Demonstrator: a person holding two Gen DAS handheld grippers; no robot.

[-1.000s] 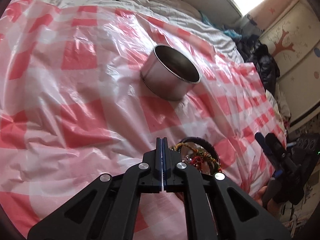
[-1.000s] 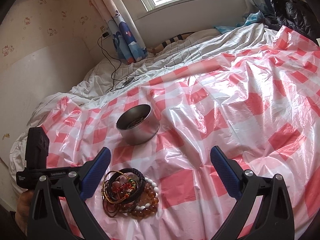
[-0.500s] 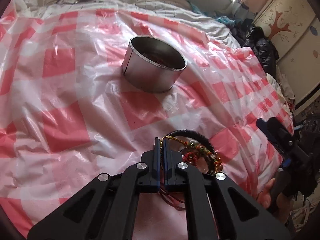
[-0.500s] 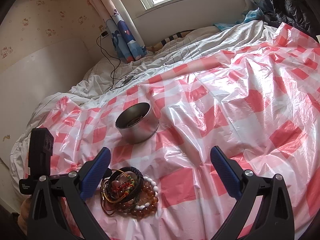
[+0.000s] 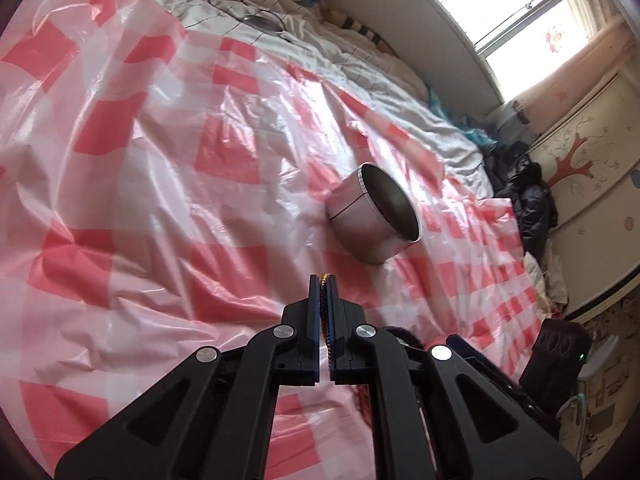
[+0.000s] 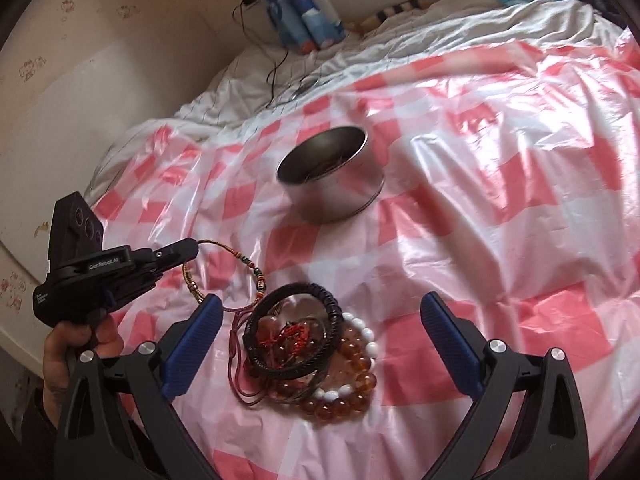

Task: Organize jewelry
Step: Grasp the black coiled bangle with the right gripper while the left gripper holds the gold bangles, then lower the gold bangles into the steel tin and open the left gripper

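Note:
My left gripper (image 5: 324,280) is shut on a thin gold beaded bracelet (image 6: 224,270) and holds it lifted off the pile; it also shows in the right wrist view (image 6: 188,250). A round metal tin (image 6: 332,176) stands open on the checked sheet, some jewelry inside; it also shows in the left wrist view (image 5: 372,220) ahead to the right. A pile of bracelets (image 6: 308,348), black braided, amber and white beads, lies between the fingers of my open right gripper (image 6: 320,340), which is empty above it.
A red and white checked plastic sheet (image 6: 500,220) covers the bed. White bedding with a cable (image 6: 280,60) lies at the back by the wall. Dark clothes (image 5: 528,196) and a cupboard stand beyond the bed's right edge.
My left gripper has closed on the gold bracelet and lifted it up and left off the pile. The right gripper has moved forward over the pile.

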